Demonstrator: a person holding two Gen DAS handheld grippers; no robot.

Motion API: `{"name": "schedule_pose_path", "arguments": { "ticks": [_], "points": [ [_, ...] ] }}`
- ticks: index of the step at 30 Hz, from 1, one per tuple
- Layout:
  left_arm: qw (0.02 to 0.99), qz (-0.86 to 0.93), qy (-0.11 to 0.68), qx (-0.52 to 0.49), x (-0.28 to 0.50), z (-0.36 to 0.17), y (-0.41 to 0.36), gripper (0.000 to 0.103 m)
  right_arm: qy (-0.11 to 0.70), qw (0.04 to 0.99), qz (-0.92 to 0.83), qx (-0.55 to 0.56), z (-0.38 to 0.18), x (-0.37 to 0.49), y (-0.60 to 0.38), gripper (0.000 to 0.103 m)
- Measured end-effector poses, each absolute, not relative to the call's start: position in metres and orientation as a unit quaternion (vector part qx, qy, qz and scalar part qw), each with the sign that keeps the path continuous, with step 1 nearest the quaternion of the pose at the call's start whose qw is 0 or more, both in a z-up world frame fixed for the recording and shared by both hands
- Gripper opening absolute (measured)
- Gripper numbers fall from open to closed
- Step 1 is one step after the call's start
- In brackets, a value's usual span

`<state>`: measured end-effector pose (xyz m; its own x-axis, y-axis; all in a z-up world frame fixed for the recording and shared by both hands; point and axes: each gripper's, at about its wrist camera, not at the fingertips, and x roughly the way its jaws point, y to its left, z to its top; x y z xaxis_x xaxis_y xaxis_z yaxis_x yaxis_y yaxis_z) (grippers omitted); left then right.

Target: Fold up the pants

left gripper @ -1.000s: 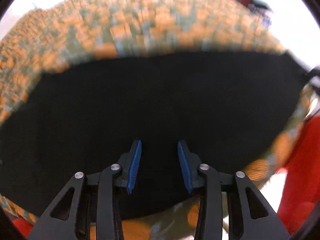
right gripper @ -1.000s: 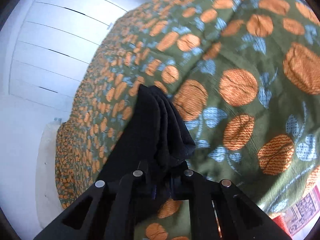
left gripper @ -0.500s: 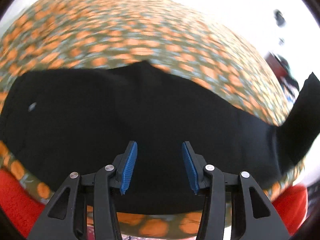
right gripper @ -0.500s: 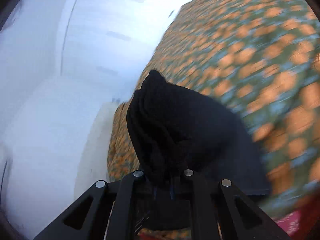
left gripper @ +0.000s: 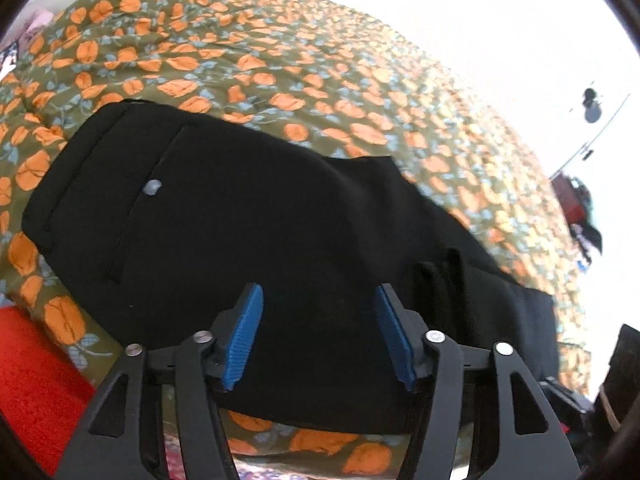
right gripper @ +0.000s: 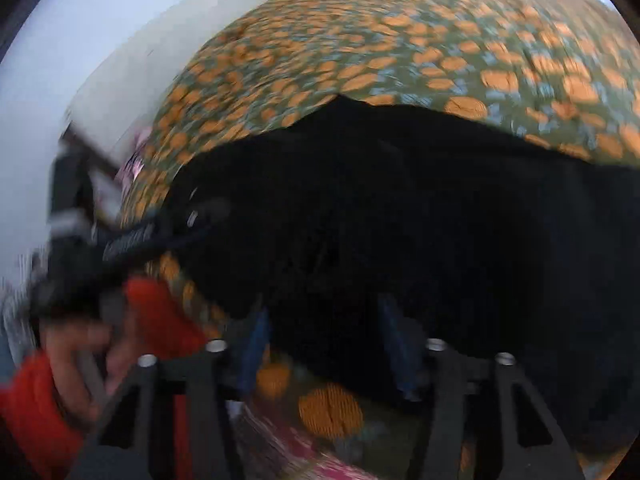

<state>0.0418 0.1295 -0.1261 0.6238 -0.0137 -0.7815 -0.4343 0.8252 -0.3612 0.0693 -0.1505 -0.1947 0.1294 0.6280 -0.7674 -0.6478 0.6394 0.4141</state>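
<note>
Black pants (left gripper: 248,216) lie flat on a bed covered by a green spread with orange print (left gripper: 320,60). The waist end with a pocket seam and a small pale button (left gripper: 152,188) is at the left; a folded leg end lies on top at the right. My left gripper (left gripper: 318,300) is open, its blue pads just above the near edge of the pants. In the blurred right wrist view the pants (right gripper: 420,216) fill the middle. My right gripper (right gripper: 326,320) is open over their near edge, holding nothing.
A red sleeve and hand holding the other gripper (right gripper: 132,236) show at the left of the right wrist view. Red cloth (left gripper: 28,368) lies at the bed's near left edge. White walls stand behind the bed. A dark red object (left gripper: 572,200) sits far right.
My right gripper carried the bunched leg end across, opened and let it go; the cloth now lies on the pants. My left gripper stayed open and shifted over the pants.
</note>
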Motion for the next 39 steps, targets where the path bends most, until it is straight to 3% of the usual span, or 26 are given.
{"name": "schedule_pose_path", "arguments": {
  "ticks": [2, 4, 7, 9, 13, 17, 18, 26, 31, 34, 35, 36, 37, 38, 39],
  "points": [
    [0.871, 0.083, 0.404, -0.265, 0.041, -0.117, 0.117, 0.063, 0.464, 0.766, 0.441, -0.063, -0.168, 0.053, -0.182, 0.084],
    [0.884, 0.02, 0.398, -0.245, 0.045, -0.108, 0.089, 0.063, 0.431, 0.781, 0.44, -0.104, -0.152, 0.04, -0.215, 0.086],
    [0.886, -0.044, 0.416, -0.198, 0.057, -0.11, 0.053, 0.057, 0.405, 0.808, 0.404, -0.143, -0.15, 0.022, -0.258, 0.087],
    [0.878, -0.055, 0.446, -0.164, 0.067, -0.122, 0.031, 0.041, 0.406, 0.827, 0.367, -0.127, -0.156, 0.018, -0.287, 0.087],
    [0.861, -0.041, 0.485, -0.146, 0.08, -0.144, 0.019, 0.039, 0.39, 0.855, 0.332, -0.084, -0.141, 0.038, -0.306, 0.087],
    [0.866, -0.037, 0.486, -0.114, 0.078, -0.144, 0.012, 0.022, 0.39, 0.856, 0.333, -0.062, -0.142, 0.046, -0.312, 0.087],
    [0.868, -0.035, 0.485, -0.101, 0.078, -0.145, 0.011, 0.011, 0.398, 0.854, 0.331, -0.06, -0.147, 0.048, -0.312, 0.087],
    [0.887, -0.021, 0.457, -0.071, 0.049, -0.114, 0.008, 0.004, 0.391, 0.864, 0.316, -0.02, -0.145, 0.056, -0.325, 0.087],
    [0.851, 0.011, 0.517, -0.093, 0.062, -0.154, 0.027, 0.003, 0.404, 0.862, 0.306, 0.011, -0.149, 0.063, -0.335, 0.087],
    [0.853, 0.016, 0.515, -0.08, 0.067, -0.153, 0.02, 0.011, 0.416, 0.857, 0.302, 0.021, -0.155, 0.068, -0.338, 0.087],
    [0.857, 0.018, 0.509, -0.08, 0.066, -0.149, 0.02, 0.022, 0.418, 0.857, 0.3, 0.024, -0.155, 0.069, -0.34, 0.087],
    [0.861, 0.025, 0.5, -0.082, 0.063, -0.144, 0.023, 0.047, 0.418, 0.858, 0.298, 0.027, -0.155, 0.069, -0.341, 0.086],
    [0.866, 0.034, 0.491, -0.085, 0.062, -0.14, 0.026, 0.059, 0.416, 0.859, 0.296, 0.029, -0.155, 0.068, -0.343, 0.087],
    [0.871, 0.041, 0.48, -0.091, 0.059, -0.137, 0.03, 0.07, 0.415, 0.861, 0.294, 0.034, -0.155, 0.069, -0.346, 0.087],
    [0.875, 0.046, 0.471, -0.102, 0.059, -0.134, 0.035, 0.07, 0.415, 0.861, 0.292, 0.038, -0.155, 0.069, -0.348, 0.087]
  ]
}}
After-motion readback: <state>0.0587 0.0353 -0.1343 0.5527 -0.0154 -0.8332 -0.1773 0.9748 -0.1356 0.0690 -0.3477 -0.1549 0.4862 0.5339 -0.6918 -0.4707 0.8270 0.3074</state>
